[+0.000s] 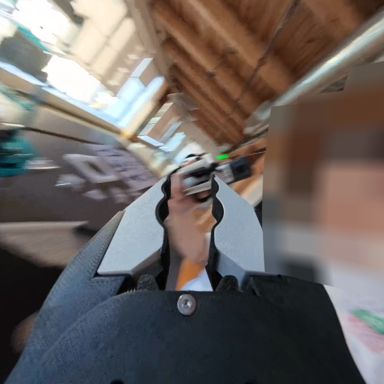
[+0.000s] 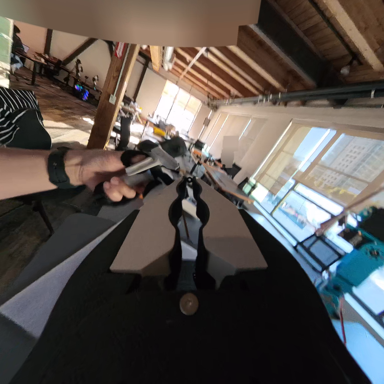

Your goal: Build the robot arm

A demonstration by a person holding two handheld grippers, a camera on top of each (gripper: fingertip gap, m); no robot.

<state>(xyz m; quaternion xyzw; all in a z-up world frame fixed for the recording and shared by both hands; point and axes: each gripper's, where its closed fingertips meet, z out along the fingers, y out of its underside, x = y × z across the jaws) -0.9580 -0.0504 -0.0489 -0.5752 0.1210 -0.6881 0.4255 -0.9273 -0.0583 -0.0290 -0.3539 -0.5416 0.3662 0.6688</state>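
Observation:
My left gripper (image 1: 191,179) is open and empty, with its grey fingers (image 1: 137,228) and wavy black pads a wide gap apart. Through that gap I see a person's hand (image 1: 185,214) holding the other gripper (image 1: 199,172), all blurred by motion. My right gripper (image 2: 188,184) holds nothing, and its jaws stand only a narrow slit apart. Just beyond its tips to the left, a hand with a black wristband (image 2: 57,166) holds the left gripper (image 2: 160,162) in mid air. Both grippers point across the room, tilted, and touch nothing.
A wooden post (image 2: 110,104) stands at left and a beamed wooden ceiling (image 2: 218,68) is overhead. Large windows (image 2: 311,166) line the right wall. Long tables (image 2: 224,178) run down the room. A teal device (image 2: 353,268) sits at right and a striped sleeve (image 2: 14,116) at left.

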